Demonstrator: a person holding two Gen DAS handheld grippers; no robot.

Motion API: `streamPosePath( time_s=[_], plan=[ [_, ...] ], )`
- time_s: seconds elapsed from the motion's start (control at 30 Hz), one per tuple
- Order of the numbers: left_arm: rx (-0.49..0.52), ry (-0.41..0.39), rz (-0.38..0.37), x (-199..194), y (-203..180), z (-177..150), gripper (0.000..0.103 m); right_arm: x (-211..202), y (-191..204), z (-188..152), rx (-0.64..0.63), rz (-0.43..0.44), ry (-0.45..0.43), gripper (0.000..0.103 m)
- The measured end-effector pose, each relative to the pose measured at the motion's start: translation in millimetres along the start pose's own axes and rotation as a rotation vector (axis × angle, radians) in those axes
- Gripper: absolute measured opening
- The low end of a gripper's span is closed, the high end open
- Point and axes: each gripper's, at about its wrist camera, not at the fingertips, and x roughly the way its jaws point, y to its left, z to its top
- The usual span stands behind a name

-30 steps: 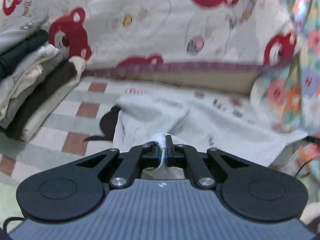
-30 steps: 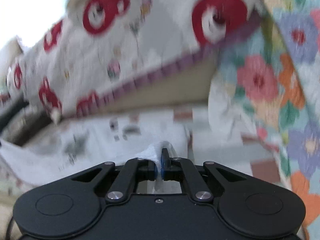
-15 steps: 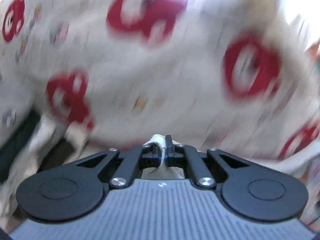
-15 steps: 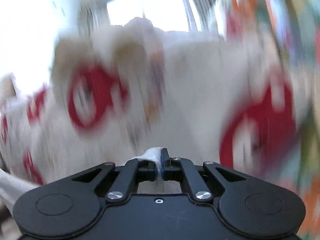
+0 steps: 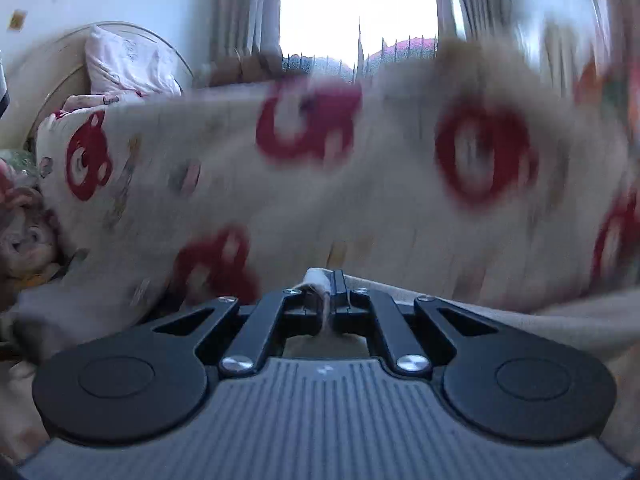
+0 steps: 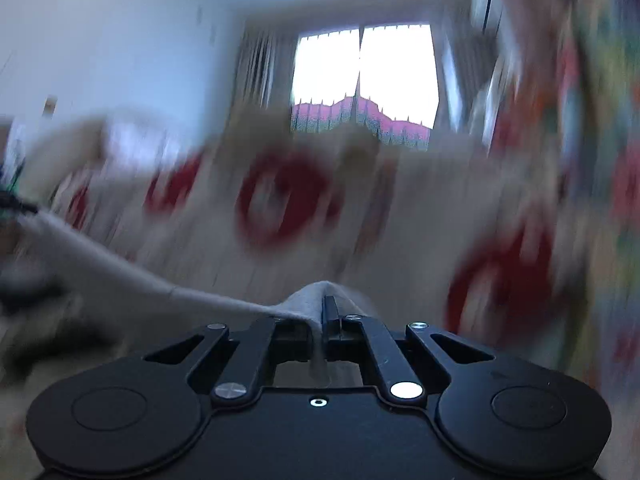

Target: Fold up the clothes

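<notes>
Left gripper (image 5: 327, 280): jaws pressed together, pinching a fold of the garment (image 5: 316, 278); a small white tuft stands up between the fingertips.
Garment, left view: pale cloth runs from the jaws away to the right along the lower edge of the view, blurred.
Garment, right view: white-grey cloth (image 6: 120, 276) stretches taut from the left edge of the view across to the jaws, where it bunches over the fingertips.
Right gripper (image 6: 323, 312): jaws pressed together, pinching the other end of the garment.
Pillow (image 5: 128, 66): white with pale pink print, upper left, propped against a curved headboard (image 5: 48, 76).
Quilt (image 5: 360, 184): cream with red bear heads, behind both grippers, heavily motion-blurred; fills the middle of both views.
Window (image 6: 362, 76): bright, centre background, with curtains (image 6: 256, 72) to either side.
Floral cloth (image 6: 600, 160): multicoloured, at the right edge of the right view, blurred; detail cannot be told.
Wall (image 6: 120, 40): pale, upper left.
</notes>
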Motion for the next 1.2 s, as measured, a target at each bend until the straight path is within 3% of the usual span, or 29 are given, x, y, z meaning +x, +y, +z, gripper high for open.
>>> streamPosePath(
  time_s=[0.07,0.13,0.2,0.3,0.4,0.47,0.6,0.7,0.93,1.07,1.2],
  plan=[
    [0.219,0.055,0.025,-7.3,-29.0,-39.7,0.003,-4.0,10.8,-52.2,0.011,0.03,0.138,0.003],
    [0.309,0.159,-0.021,-12.4,-48.3,-69.2,0.003,-9.6,13.3,-85.5,0.067,0.036,0.215,0.003],
    [0.278,0.258,-0.052,-5.1,-49.2,-87.2,0.003,-9.8,9.3,-108.2,0.164,0.057,0.271,0.003],
    [0.194,0.384,-0.06,15.7,-40.2,-110.9,0.003,0.8,15.0,-131.0,0.118,0.033,0.352,0.003],
    [0.043,0.461,-0.039,35.2,-15.4,-124.0,0.003,9.2,14.0,-135.6,0.103,0.027,0.371,0.003],
    [-0.052,0.472,-0.037,37.7,3.5,-124.0,0.003,13.3,9.8,-130.0,0.087,0.018,0.363,0.003],
    [-0.052,0.401,-0.037,7.1,16.4,-105.0,0.003,6.2,11.7,-100.0,0.055,0.056,0.328,0.003],
    [-0.108,0.373,-0.054,-16.4,34.2,-92.1,0.003,-11.1,20.5,-90.5,0.036,0.099,0.338,0.003],
    [-0.103,0.455,0.0,-61.6,56.2,-122.2,0.003,-55.5,48.6,-98.9,0.019,0.21,0.413,0.003],
    [-0.118,0.474,0.023,-79.6,67.1,-129.5,0.003,-54.4,53.1,-114.6,0.042,0.257,0.463,0.003],
    [-0.107,0.52,0.049,-83.1,74.6,-135.5,0.003,-44.6,47.2,-119.0,0.098,0.398,0.549,0.004]
  ],
)
